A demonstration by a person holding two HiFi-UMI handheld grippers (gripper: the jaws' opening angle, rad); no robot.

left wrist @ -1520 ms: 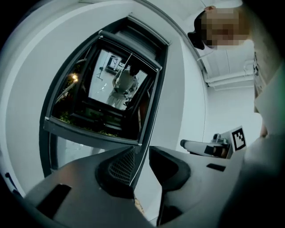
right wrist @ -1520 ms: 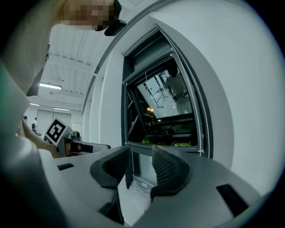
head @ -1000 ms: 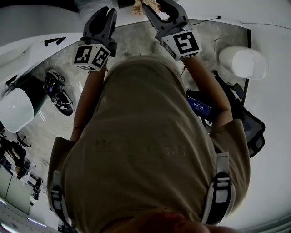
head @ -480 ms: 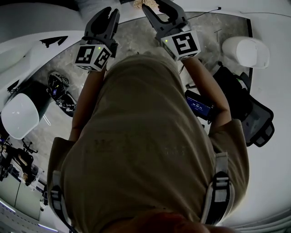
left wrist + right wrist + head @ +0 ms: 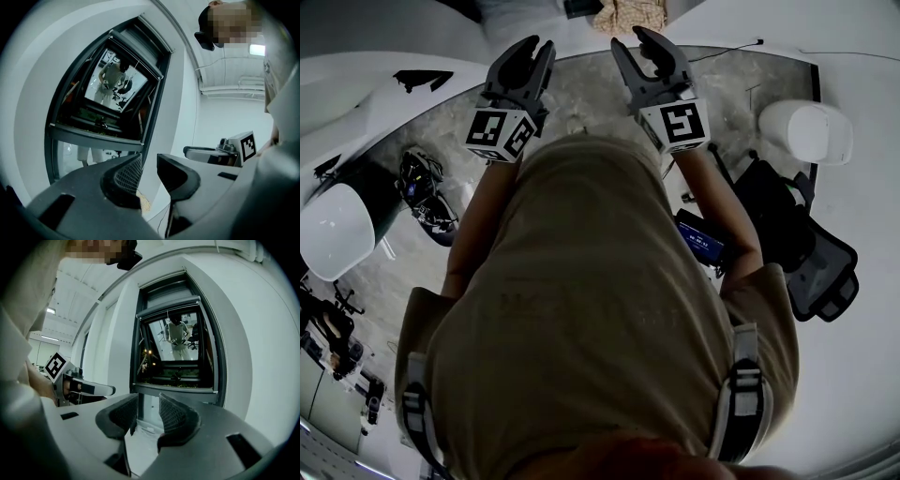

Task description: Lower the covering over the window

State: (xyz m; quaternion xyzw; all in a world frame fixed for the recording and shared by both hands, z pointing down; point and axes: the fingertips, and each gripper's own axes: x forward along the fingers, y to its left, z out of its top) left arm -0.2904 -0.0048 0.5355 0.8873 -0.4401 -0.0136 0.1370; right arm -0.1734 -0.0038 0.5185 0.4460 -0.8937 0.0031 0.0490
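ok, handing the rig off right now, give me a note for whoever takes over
Left gripper: open, empty, aimed at the dark-framed window.
Right gripper: open, empty, aimed at the same window.
Window: set in the white wall, glass uncovered. The covering looks rolled up in the dark housing along the top. A thin cord hangs in front of the glass.
Done: nothing on the covering yet.
Left: probably reach the cord, grip it, lower the covering.

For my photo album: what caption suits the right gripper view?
Right tongs, jaws apart and empty, aimed at the dark-framed window in a white wall.
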